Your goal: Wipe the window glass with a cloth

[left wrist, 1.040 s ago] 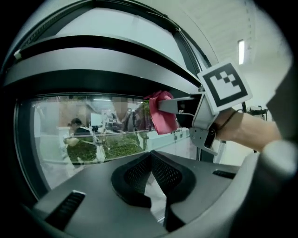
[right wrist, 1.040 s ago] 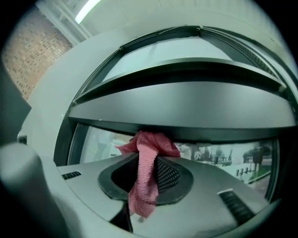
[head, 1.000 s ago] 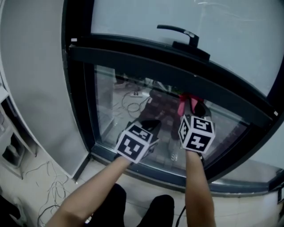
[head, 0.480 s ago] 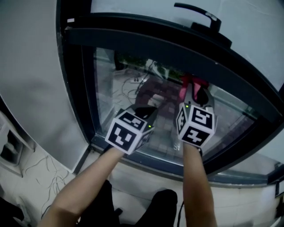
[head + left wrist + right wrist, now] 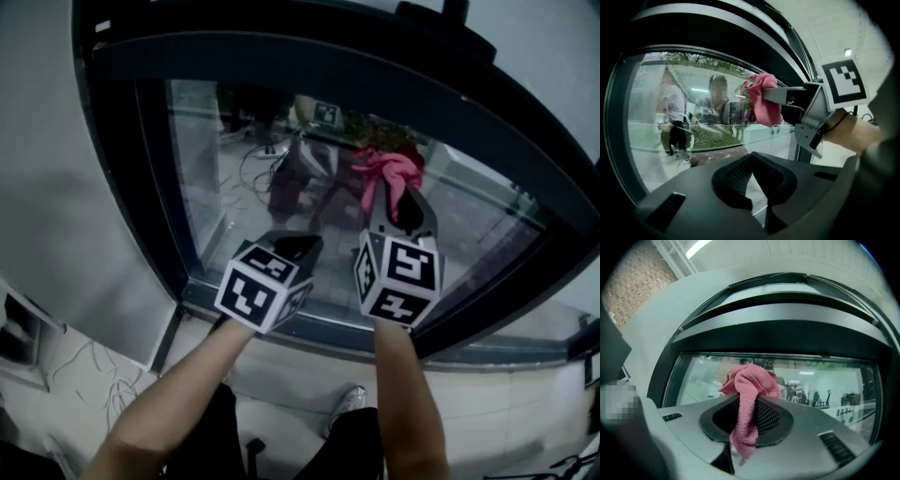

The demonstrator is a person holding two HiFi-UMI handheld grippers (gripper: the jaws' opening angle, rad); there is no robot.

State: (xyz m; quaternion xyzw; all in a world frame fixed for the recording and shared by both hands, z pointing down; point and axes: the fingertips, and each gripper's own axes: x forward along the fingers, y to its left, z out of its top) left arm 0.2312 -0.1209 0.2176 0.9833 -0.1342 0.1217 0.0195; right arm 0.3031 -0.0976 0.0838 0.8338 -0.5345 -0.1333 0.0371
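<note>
Nearest, the person's forearms (image 5: pixel 187 394) were stretched forward above a pale floor (image 5: pixel 66 375); beyond them the left gripper (image 5: pixel 296 247) was held low on the left, its jaws brought together with nothing between them; just beside it on the right, the right gripper (image 5: pixel 395 202) was raised higher, its jaws clamped on a pink cloth (image 5: pixel 389 169); the cloth's bunched end stood past the tips while a tail hung down between the jaws; it was held up at the window glass (image 5: pixel 234 169), near the pane's middle, though contact could not be confirmed; farthest, the glass was bounded by a dark frame (image 5: pixel 281 56).
</note>
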